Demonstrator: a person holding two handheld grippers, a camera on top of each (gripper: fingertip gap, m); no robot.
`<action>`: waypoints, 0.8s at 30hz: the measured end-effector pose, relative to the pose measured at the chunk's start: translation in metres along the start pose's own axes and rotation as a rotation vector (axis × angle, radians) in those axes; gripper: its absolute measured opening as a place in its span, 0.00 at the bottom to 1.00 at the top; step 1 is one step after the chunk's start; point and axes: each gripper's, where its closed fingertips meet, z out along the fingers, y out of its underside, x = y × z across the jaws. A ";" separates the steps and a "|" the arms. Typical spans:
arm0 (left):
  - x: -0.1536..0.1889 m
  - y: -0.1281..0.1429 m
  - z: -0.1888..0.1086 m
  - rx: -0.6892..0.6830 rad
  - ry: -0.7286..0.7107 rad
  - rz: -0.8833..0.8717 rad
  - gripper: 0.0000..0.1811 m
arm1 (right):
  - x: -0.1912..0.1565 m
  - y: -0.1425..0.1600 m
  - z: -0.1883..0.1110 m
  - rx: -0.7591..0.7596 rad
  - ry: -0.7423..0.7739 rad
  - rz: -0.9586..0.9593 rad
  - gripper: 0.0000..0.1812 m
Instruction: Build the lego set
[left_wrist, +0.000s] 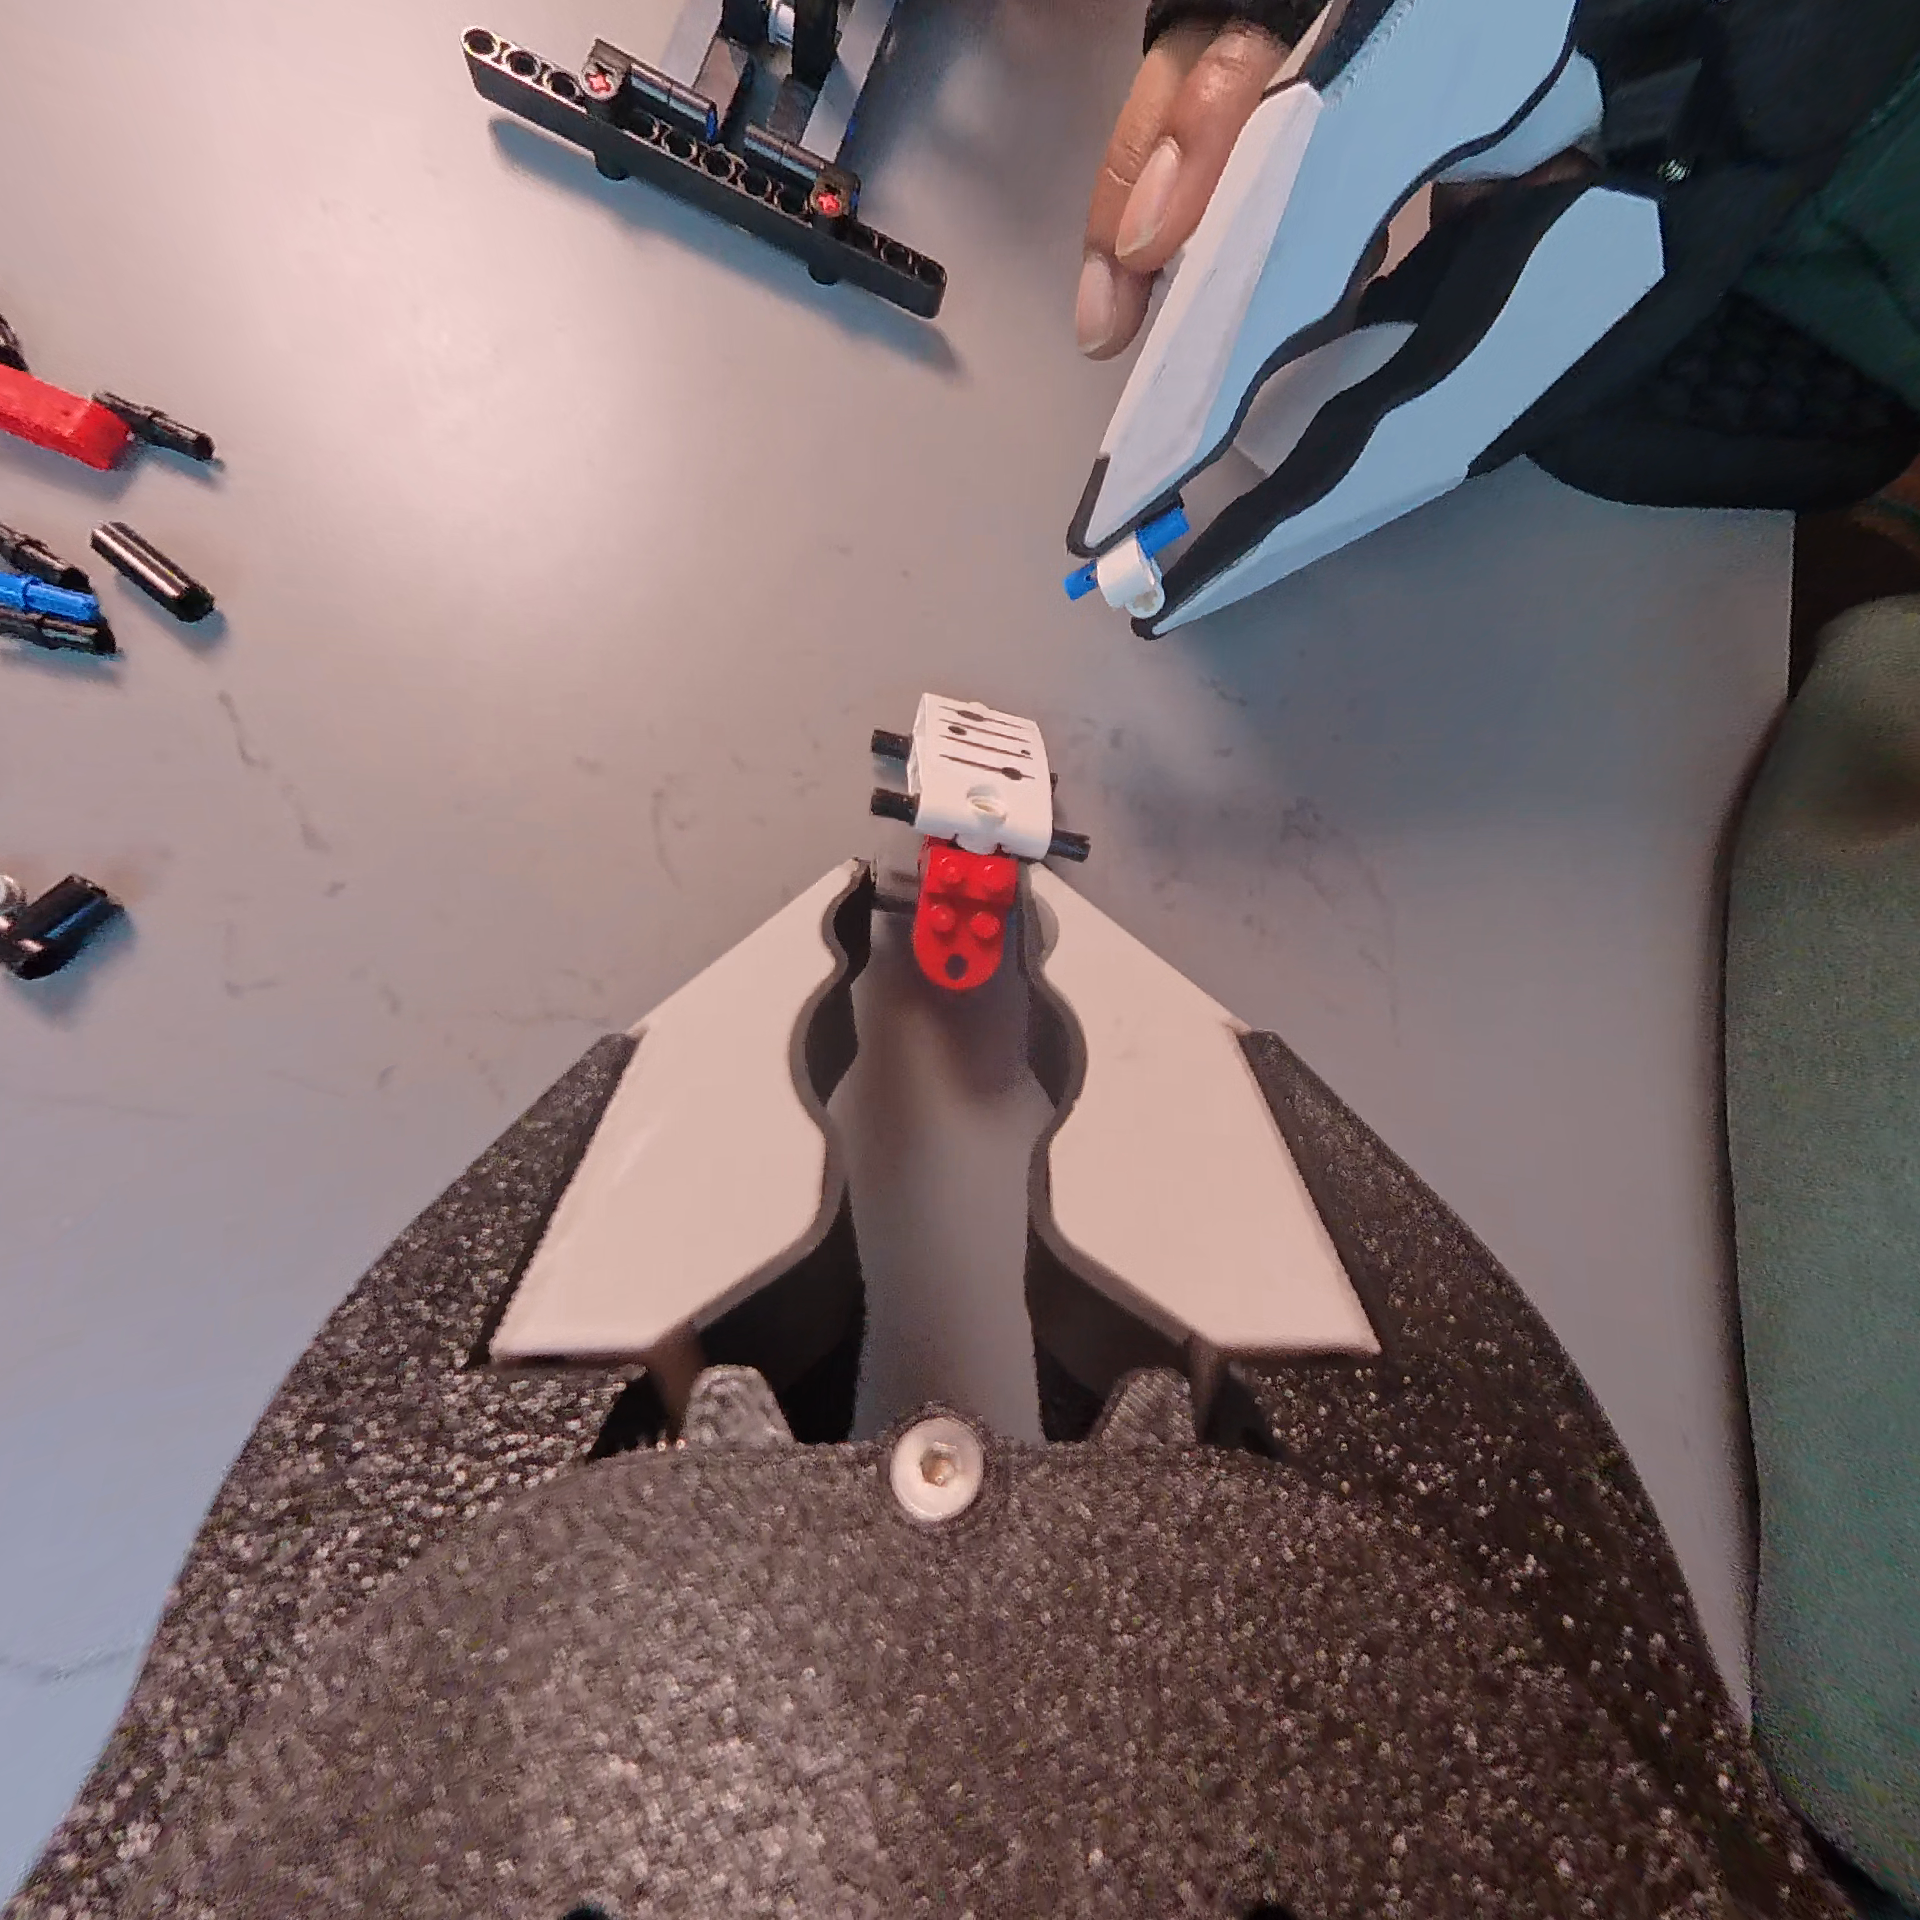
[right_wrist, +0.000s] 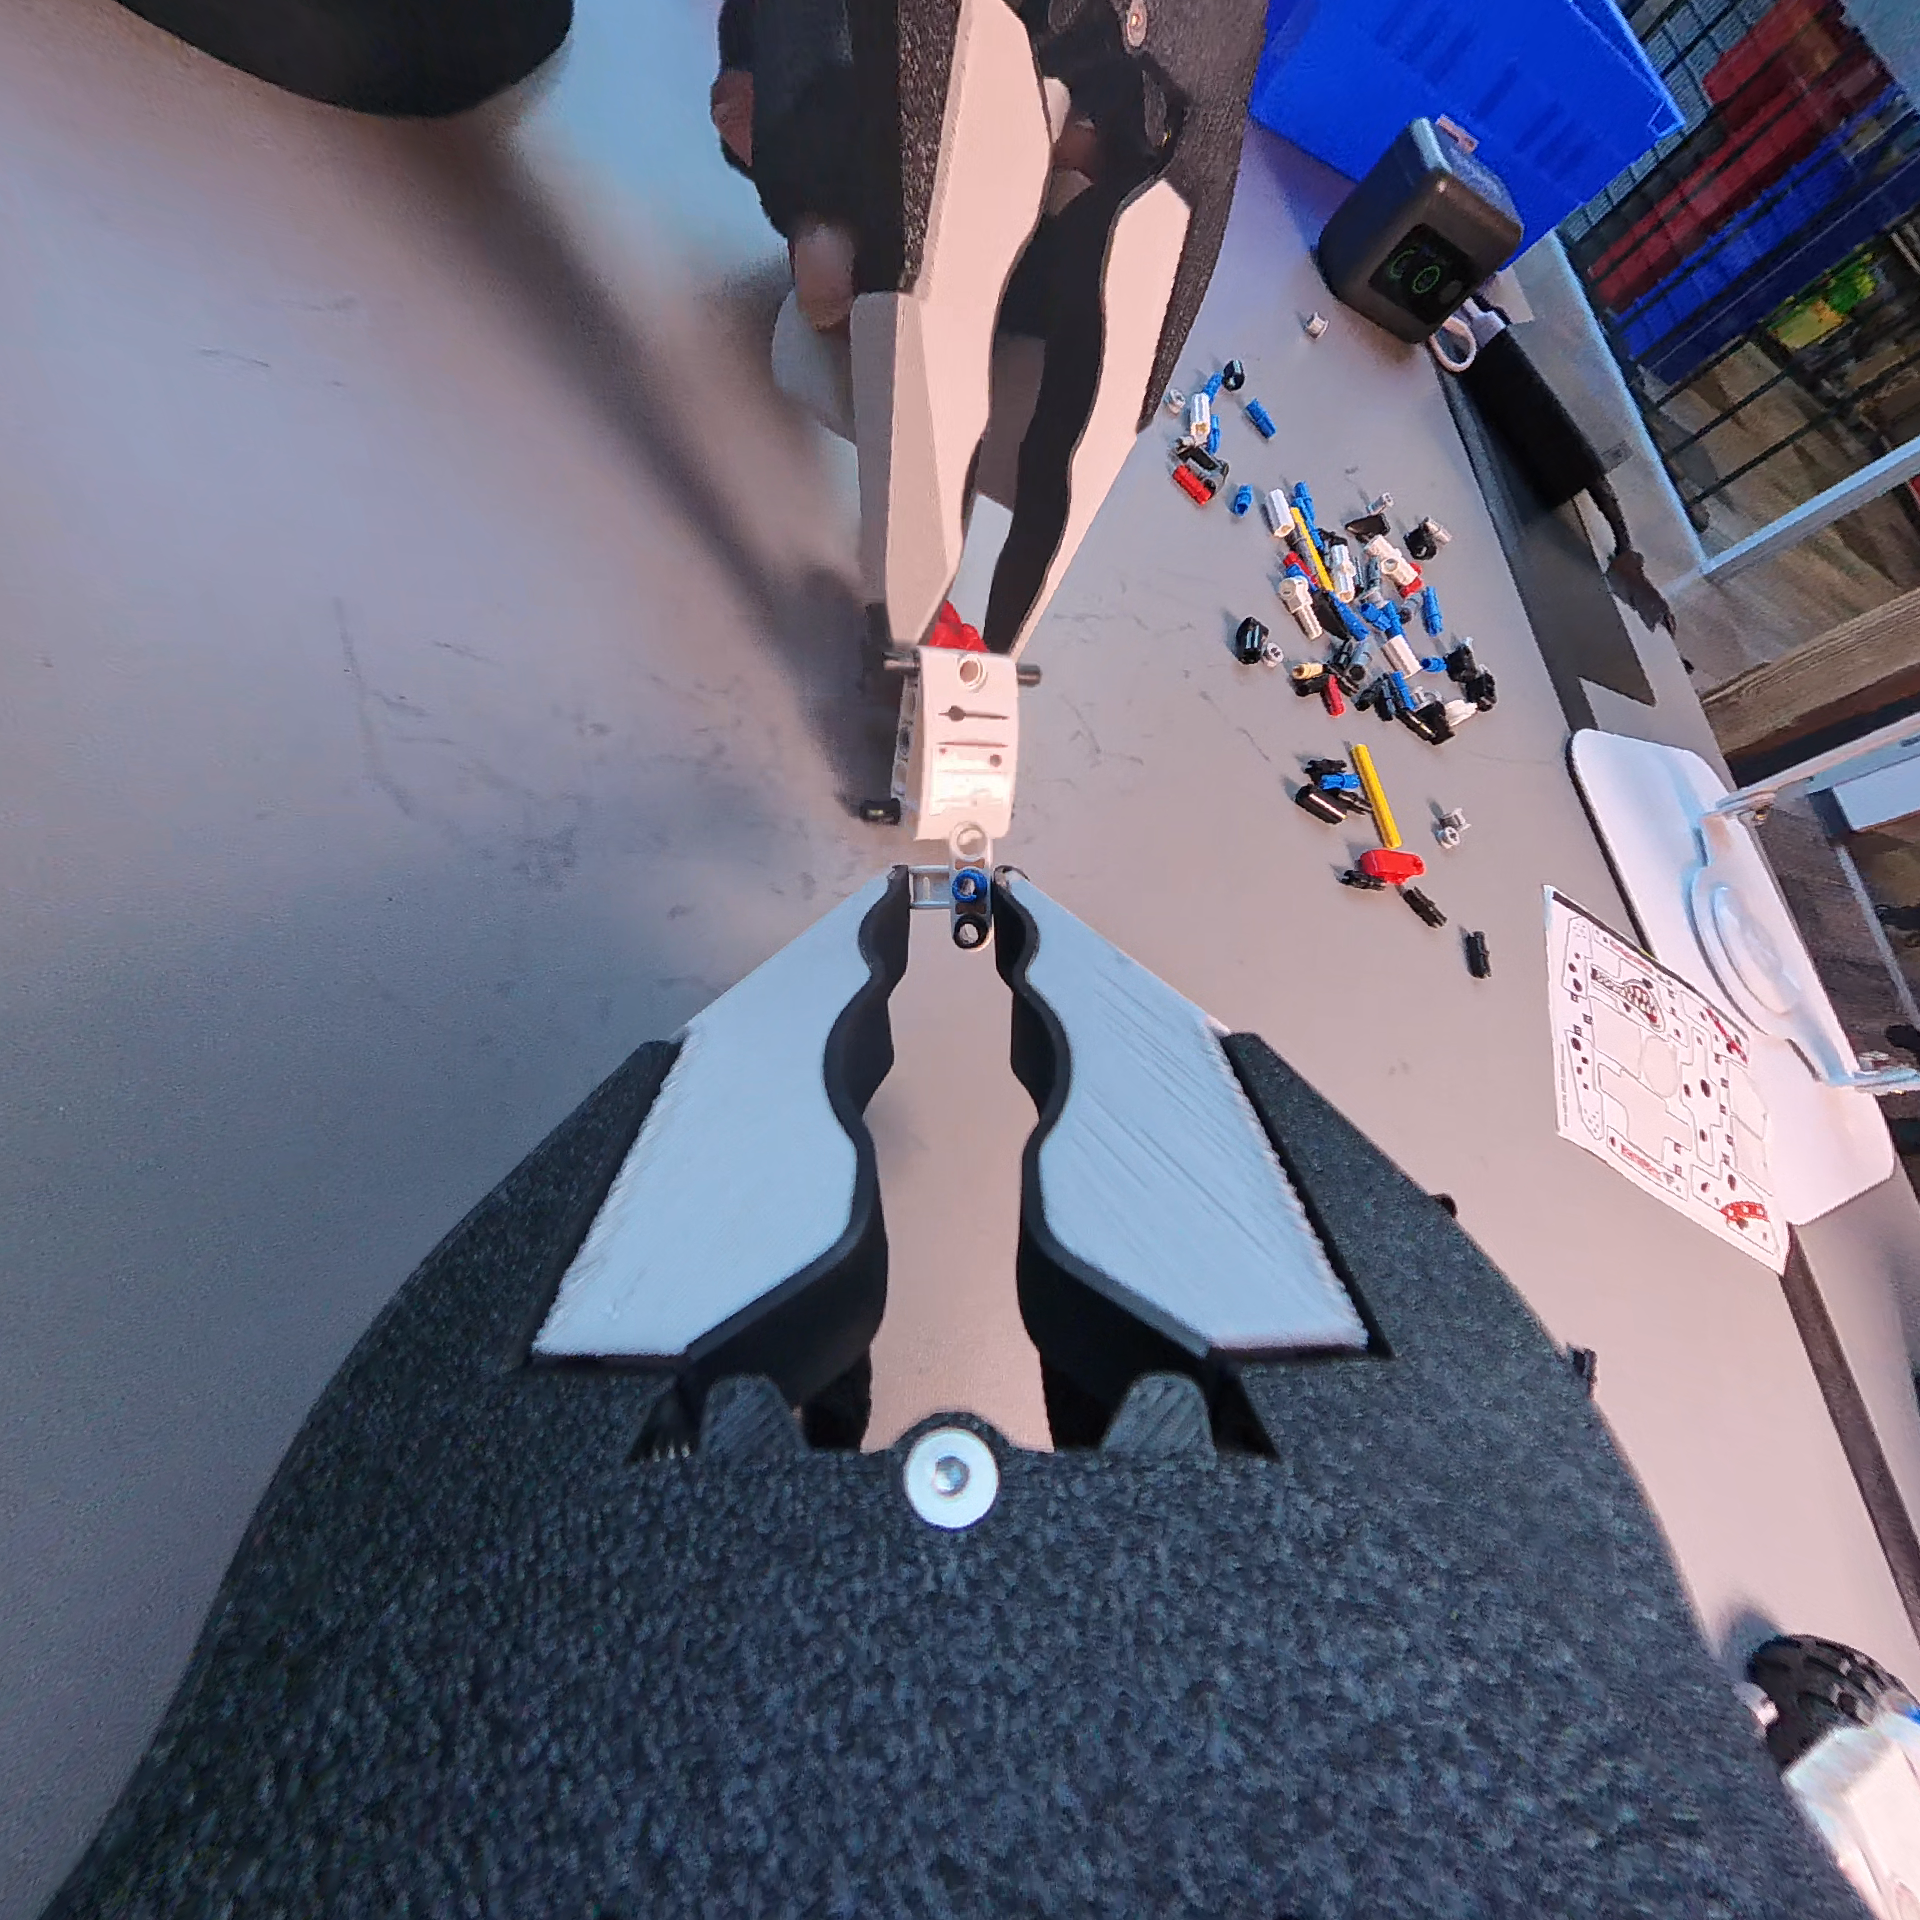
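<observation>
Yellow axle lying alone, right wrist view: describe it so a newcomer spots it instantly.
Start at the loose parts pile on the grey table, right of the grippers. Just below it toward the sticker sheet lies a long yellow axle, the longest piece there, above a red connector.

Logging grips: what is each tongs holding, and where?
Left tongs: white panel assembly, by its red end. Right tongs: small white connector, across its sides.

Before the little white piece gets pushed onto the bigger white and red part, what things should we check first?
1. Left gripper shut on the white and red assembly: ok.
2. Right gripper shut on the small white connector: ok.
3. Blue pin seated in connector: ok.
4. Connector lined up with the assembly's hole: cannot tell.
5. Two parts apart, not yet joined: ok.
</observation>
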 end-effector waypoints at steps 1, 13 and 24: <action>0.000 -0.002 0.002 0.010 -0.006 -0.010 0.15 | 0.000 -0.001 0.000 0.003 0.002 0.000 0.09; -0.008 -0.015 0.011 0.112 -0.061 -0.177 0.15 | 0.004 0.002 0.004 -0.001 0.031 -0.003 0.09; -0.004 -0.014 0.006 0.102 -0.059 -0.121 0.20 | 0.006 0.004 0.004 -0.001 0.040 0.000 0.09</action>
